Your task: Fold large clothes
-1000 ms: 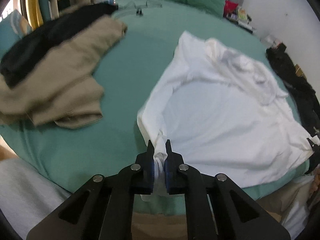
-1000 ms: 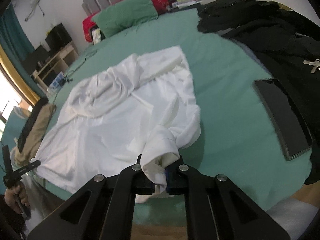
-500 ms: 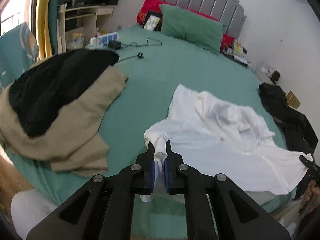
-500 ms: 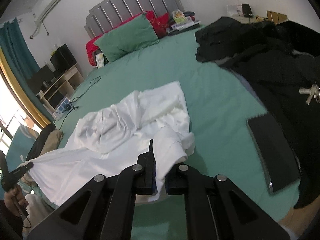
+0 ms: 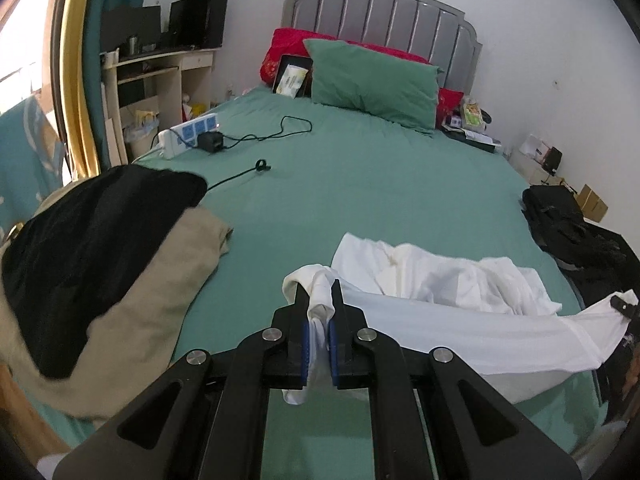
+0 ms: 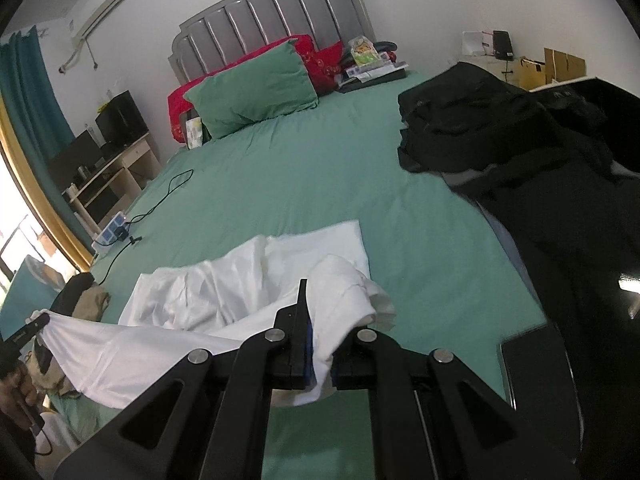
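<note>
On the bed (image 5: 360, 184), the shirt (image 5: 440, 280) lies near the foot edge, its near hem lifted between the left hand-held gripper (image 5: 319, 320) and the right hand-held gripper (image 6: 320, 332). A heap of clothes (image 5: 100, 260) lies left of it, a dark pile (image 6: 520, 152) right. Pillows (image 5: 372, 76) rest at the headboard behind, with a power strip (image 5: 188, 136) at the bed's left edge. Beside the dark pile lies what may be a tablet (image 6: 536, 380).

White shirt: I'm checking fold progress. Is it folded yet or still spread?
Not folded. The white shirt is held stretched by one edge between the left gripper and right gripper, the rest rumpled on the bed.
</note>
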